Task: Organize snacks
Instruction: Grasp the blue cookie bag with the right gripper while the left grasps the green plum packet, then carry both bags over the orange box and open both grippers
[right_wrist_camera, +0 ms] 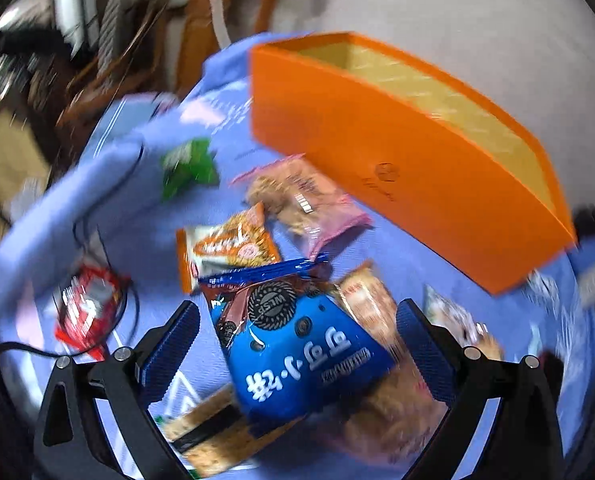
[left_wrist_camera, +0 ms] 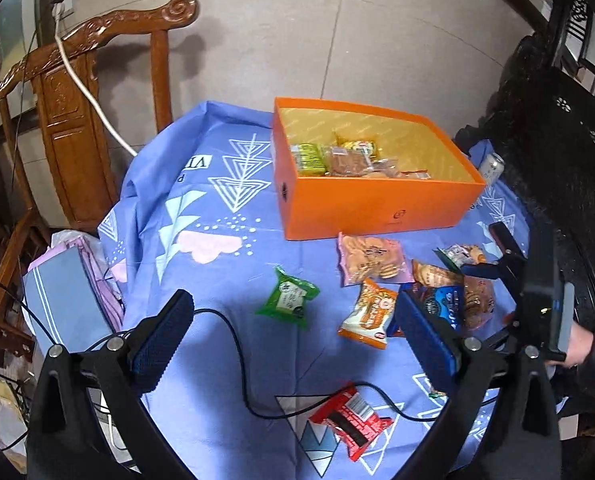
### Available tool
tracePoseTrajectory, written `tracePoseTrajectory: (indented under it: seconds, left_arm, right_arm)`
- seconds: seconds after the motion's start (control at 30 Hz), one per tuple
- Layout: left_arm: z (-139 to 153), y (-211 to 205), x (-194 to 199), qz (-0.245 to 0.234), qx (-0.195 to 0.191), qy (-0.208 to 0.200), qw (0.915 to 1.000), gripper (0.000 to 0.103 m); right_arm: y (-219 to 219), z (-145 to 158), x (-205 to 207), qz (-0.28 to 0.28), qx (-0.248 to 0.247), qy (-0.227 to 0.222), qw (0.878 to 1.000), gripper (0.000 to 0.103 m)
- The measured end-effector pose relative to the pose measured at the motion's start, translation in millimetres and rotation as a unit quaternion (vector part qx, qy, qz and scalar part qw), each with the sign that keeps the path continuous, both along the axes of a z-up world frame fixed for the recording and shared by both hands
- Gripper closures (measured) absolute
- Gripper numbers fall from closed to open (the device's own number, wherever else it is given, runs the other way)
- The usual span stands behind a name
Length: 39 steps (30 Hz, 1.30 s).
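An orange box (left_wrist_camera: 377, 208) stands on the blue tablecloth (left_wrist_camera: 217, 264) and holds several snack packets (left_wrist_camera: 345, 160). Loose snacks lie in front of it: a green packet (left_wrist_camera: 289, 296), a pink biscuit packet (left_wrist_camera: 371, 260), an orange-white packet (left_wrist_camera: 371, 314), a red packet (left_wrist_camera: 347, 420) and a blue cookie packet (left_wrist_camera: 449, 304). My left gripper (left_wrist_camera: 293, 344) is open and empty above the cloth. My right gripper (right_wrist_camera: 297, 344) is open, its fingers on either side of the blue cookie packet (right_wrist_camera: 301, 360), apart from it. The right wrist view is blurred. The right gripper also shows in the left wrist view (left_wrist_camera: 497, 256).
A carved wooden chair (left_wrist_camera: 77, 100) stands at the table's far left. A drinks can (left_wrist_camera: 491, 166) stands behind the box's right end. A black cable (left_wrist_camera: 237, 348) runs over the cloth near the red packet. Dark furniture (left_wrist_camera: 557, 140) is at the right.
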<state>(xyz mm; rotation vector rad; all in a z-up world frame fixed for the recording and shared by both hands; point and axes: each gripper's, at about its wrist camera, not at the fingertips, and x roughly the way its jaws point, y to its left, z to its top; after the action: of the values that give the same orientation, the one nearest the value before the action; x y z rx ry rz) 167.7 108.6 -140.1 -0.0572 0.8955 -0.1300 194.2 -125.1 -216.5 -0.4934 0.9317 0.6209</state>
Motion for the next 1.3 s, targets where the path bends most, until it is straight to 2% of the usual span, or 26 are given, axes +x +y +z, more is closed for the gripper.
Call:
tracePoseTrajectory:
  seconds: [0.07,0.1,0.13,0.17,0.2,0.27,0.37,0.43,0.47,0.53,0.63,0.73,0.87,1.0,1.1,1.17,1.23,1.3]
  left_arm:
    - [-1.8,3.4,2.5,0.003,0.002,0.003,1.0,0.004]
    - [-3.5,4.8,4.0,0.006,0.006,0.005,1.0,0.004]
    - [-5.2,5.7,5.4,0.007,0.008,0.007,0.9999,0.004]
    - [-7.5,6.6,7.5,0.009,0.01,0.01,0.9999,0.004]
    - [-10.9,7.3,10.7,0.011,0.012,0.014,0.9998,0.004]
    - [-17.9,7.1,16.1,0.011,0.016,0.022,0.9996,0.004]
    - [-27.8,1.3,20.8,0.0,0.026,0.028,0.9993,0.004]
    - [-37.1,-6.6,25.7,-0.017,0.043,0.031,0.9985,0.004]
    - [-43.3,-11.4,28.8,-0.027,0.053,0.032,0.9977,0.004]
    - [-53.6,-16.3,34.5,-0.032,0.061,0.038,0.9969,0.004]
    - [-73.5,-21.9,48.8,-0.032,0.055,0.048,0.9968,0.004]
    - [-92.6,-30.7,63.3,-0.039,0.07,0.054,0.9953,0.004]
    - [-124.4,-39.1,81.8,-0.048,0.087,0.076,0.9921,0.004]
    - [-140.3,-37.7,90.8,-0.046,0.086,0.084,0.9917,0.004]
    - [-146.2,-35.7,94.8,-0.044,0.078,0.085,0.9923,0.014]
    - [-153.6,-34.0,97.0,-0.046,0.081,0.097,0.991,0.031]
    - [-159.2,-32.8,96.8,-0.047,0.077,0.103,0.9906,0.041]
    - [-159.4,-31.8,94.1,-0.048,0.074,0.091,0.9919,0.052]
  right_arm:
    - [7.7,-7.7,4.0,0.034,-0.02,0.01,0.999,0.004]
    - [10.8,-12.0,5.5,0.048,-0.031,0.013,0.998,0.008]
    - [13.1,-15.6,6.1,0.059,-0.042,0.015,0.997,0.015]
    - [15.7,-20.6,7.0,0.074,-0.052,0.025,0.996,0.03]
    - [17.3,-24.1,6.8,0.079,-0.061,0.029,0.995,0.038]
    - [18.1,-24.9,3.3,0.088,-0.066,0.025,0.994,0.046]
    - [12.4,-19.1,-1.1,0.069,-0.061,0.018,0.996,0.049]
    - [0.5,-10.4,-3.2,0.038,-0.032,0.026,0.998,0.05]
    - [-10.5,-2.9,-4.3,0.009,-0.002,0.035,0.999,0.05]
    - [-27.5,6.5,-6.1,-0.037,0.039,0.045,0.998,0.049]
    - [-57.0,18.9,-9.0,-0.118,0.103,0.064,0.985,0.049]
    - [-74.9,25.3,-14.5,-0.169,0.135,0.072,0.974,0.049]
    - [-79.4,28.6,-20.2,-0.199,0.155,0.072,0.965,0.048]
    - [-78.5,28.2,-21.4,-0.221,0.166,0.076,0.958,0.048]
    - [-73.6,26.0,-21.5,-0.229,0.171,0.081,0.955,0.048]
    - [-71.4,28.8,-22.2,-0.228,0.171,0.08,0.955,0.048]
    - [-68.2,29.4,-19.9,-0.226,0.169,0.078,0.956,0.048]
    - [-66.9,30.7,-18.3,-0.229,0.171,0.078,0.955,0.048]
